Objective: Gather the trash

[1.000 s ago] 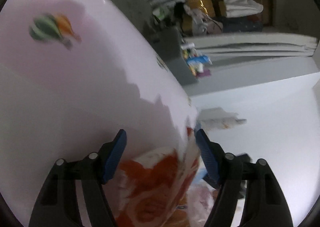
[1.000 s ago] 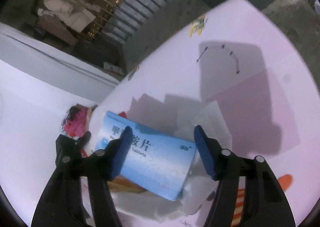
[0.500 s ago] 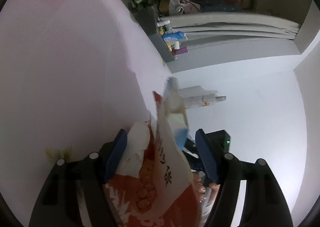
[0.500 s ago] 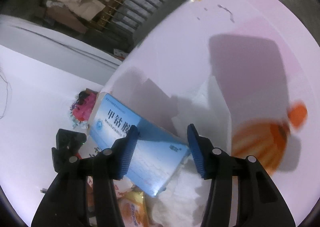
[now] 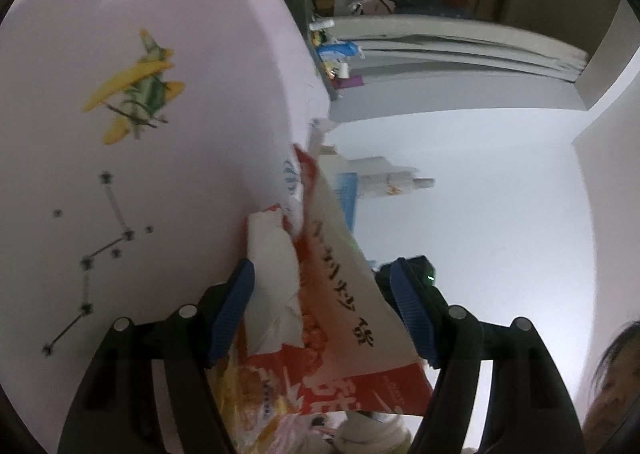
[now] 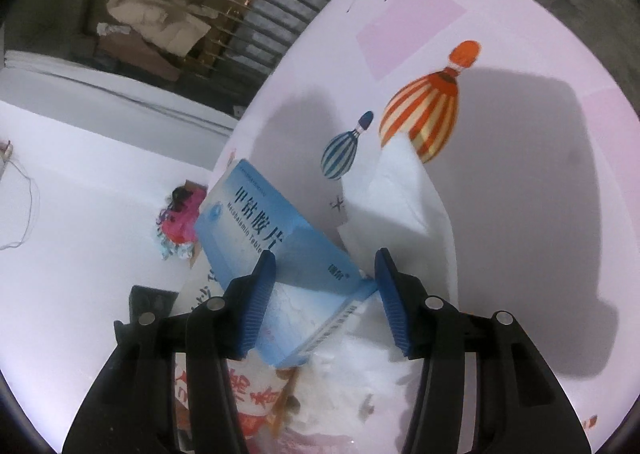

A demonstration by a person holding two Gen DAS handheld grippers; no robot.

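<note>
The left tongs [image 5: 324,314] stand half open around an orange snack bag [image 5: 344,294], its long axis running away from them. The right tongs [image 6: 326,294] are opening, a blue tablet box [image 6: 276,250] between them, pointing up-left above the pink desk [image 6: 520,213].

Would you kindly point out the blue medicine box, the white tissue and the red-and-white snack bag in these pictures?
blue medicine box [image 6: 256,230], right wrist view, on its printed top face.
white tissue [image 6: 404,189], right wrist view, on its upper fold.
red-and-white snack bag [image 5: 344,294], left wrist view, on its white printed panel.
</note>
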